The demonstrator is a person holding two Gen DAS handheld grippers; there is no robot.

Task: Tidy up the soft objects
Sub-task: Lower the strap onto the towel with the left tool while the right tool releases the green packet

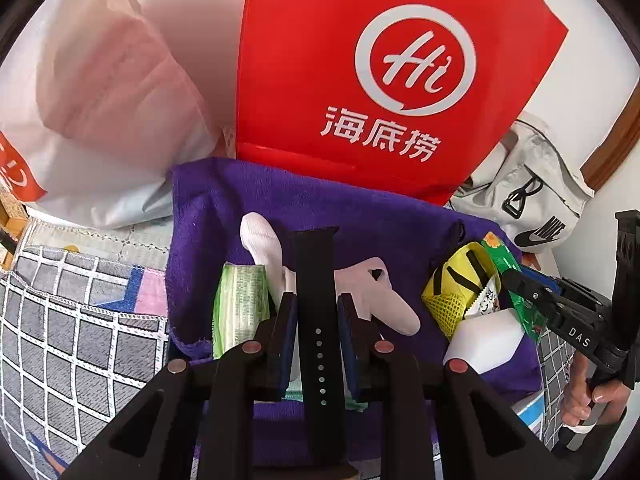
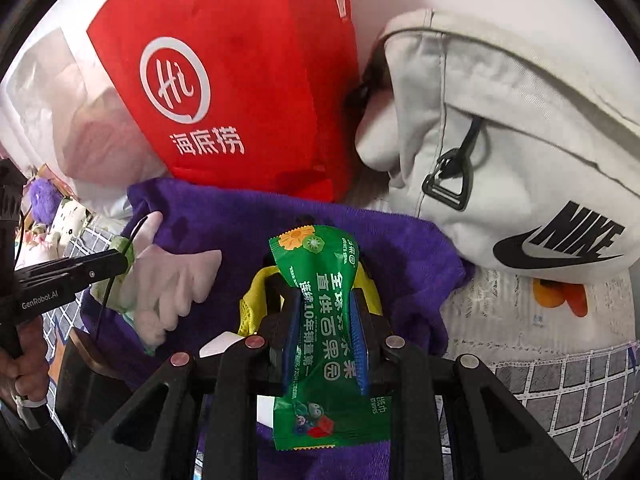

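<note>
Grippers over purple towel (image 1: pixel 240 200): left gripper (image 1: pixel 318 320) grasping black strap (image 1: pixel 316 280), right gripper (image 2: pixel 325 320) grasping green packet (image 2: pixel 320 280), presumably for sorting.

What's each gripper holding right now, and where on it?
The left gripper pinches a black watch strap around mid-length. The right gripper pinches a green wet-wipe packet across its middle.
</note>
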